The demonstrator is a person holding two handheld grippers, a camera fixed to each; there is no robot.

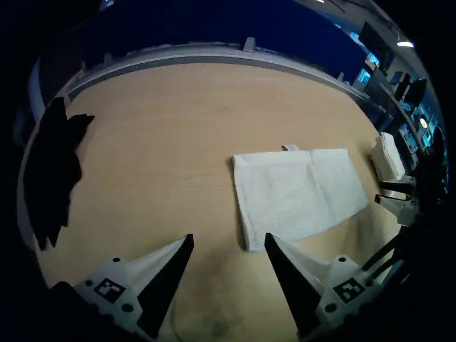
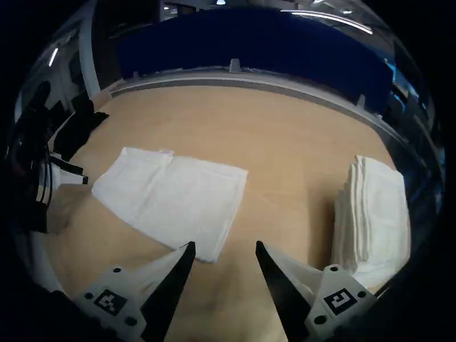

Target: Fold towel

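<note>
A white towel [image 1: 299,194] lies flat on the wooden table [image 1: 171,142], folded into a rectangle, with a small loop tab at its far edge. My left gripper [image 1: 229,239] hovers open just short of the towel's near left corner, holding nothing. In the right gripper view the same towel [image 2: 174,199] sits left of centre, and my right gripper [image 2: 225,246] is open above its near right corner. The right gripper's fingers [image 1: 399,196] appear at the far right of the left gripper view; the left gripper [image 2: 65,171] shows at the left edge of the right gripper view.
A stack of folded white towels [image 2: 373,214] rests at the table's right side, also seen as the stack [image 1: 389,157] in the left gripper view. A dark cloth [image 1: 51,171] lies at the left edge. A blue partition [image 2: 256,45] runs behind the table.
</note>
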